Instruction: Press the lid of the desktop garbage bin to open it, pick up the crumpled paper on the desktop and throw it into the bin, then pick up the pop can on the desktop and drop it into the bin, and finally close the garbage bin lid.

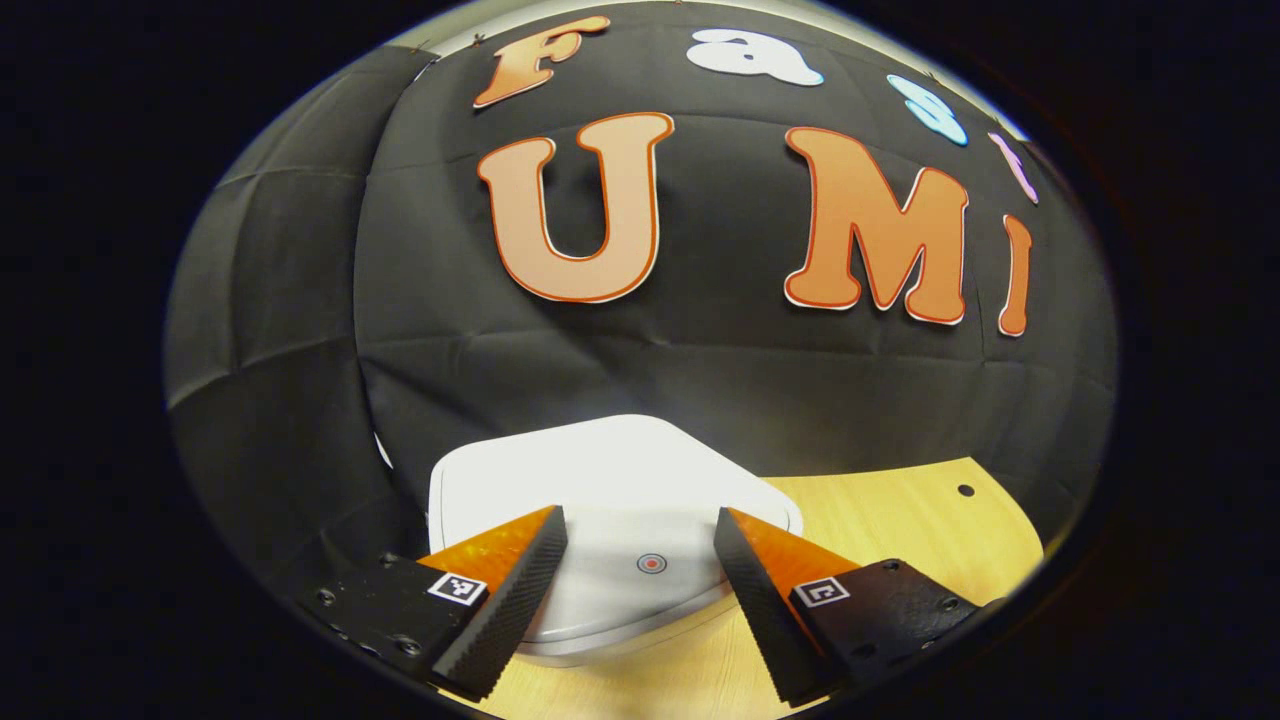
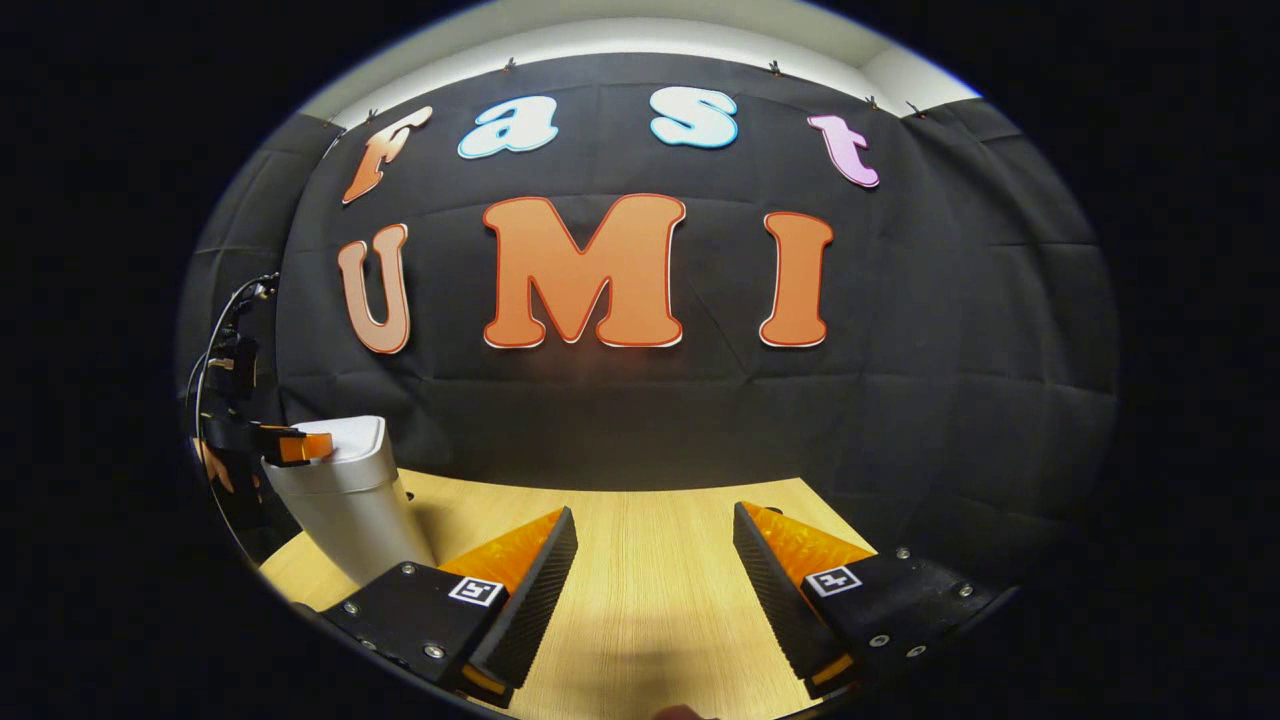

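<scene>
Two grippers are at work over the pale wooden desktop (image 2: 650, 560). The left gripper (image 1: 640, 545) hangs just above the closed flat white lid (image 1: 610, 480) of the white plastic garbage bin (image 2: 345, 490), jaws spread apart and holding nothing. The right gripper (image 2: 655, 545) hovers over bare wood, jaws likewise spread, well to the bin's right.

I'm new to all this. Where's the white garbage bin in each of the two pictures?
Left gripper view: the garbage bin sits low and centre, its closed lid seen from above, between the left gripper's open fingers.
Right gripper view: it stands at the far left edge.
Shared landmark: the wooden desktop beneath it.
</scene>
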The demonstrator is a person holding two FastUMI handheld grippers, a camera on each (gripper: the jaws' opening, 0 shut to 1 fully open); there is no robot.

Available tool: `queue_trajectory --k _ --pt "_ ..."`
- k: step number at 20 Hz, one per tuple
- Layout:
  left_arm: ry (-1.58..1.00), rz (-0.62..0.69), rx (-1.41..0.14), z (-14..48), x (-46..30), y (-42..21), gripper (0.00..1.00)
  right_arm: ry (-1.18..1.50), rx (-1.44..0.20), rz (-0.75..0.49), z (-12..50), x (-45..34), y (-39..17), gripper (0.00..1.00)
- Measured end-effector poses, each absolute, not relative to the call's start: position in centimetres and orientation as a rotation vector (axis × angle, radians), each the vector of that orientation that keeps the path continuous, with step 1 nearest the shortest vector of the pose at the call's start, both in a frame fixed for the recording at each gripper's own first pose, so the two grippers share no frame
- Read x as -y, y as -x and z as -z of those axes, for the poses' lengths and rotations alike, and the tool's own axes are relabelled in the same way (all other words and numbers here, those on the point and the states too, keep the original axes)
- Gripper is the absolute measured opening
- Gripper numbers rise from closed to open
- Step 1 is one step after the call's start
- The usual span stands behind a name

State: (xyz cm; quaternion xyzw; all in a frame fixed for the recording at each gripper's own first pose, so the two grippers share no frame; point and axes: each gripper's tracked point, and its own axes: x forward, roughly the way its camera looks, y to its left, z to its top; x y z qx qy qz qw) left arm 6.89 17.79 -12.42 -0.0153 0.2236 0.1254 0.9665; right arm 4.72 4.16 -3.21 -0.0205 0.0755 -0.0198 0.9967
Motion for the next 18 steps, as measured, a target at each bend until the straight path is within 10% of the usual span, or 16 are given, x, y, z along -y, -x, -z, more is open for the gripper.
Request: queue_trajectory --k 18 --pt "0.104 -0.142 -0.275 4.9 -9.7 -6.3 0.94 0.029 -0.140 0.018 2.4 -2.6 -4.8 0.94"
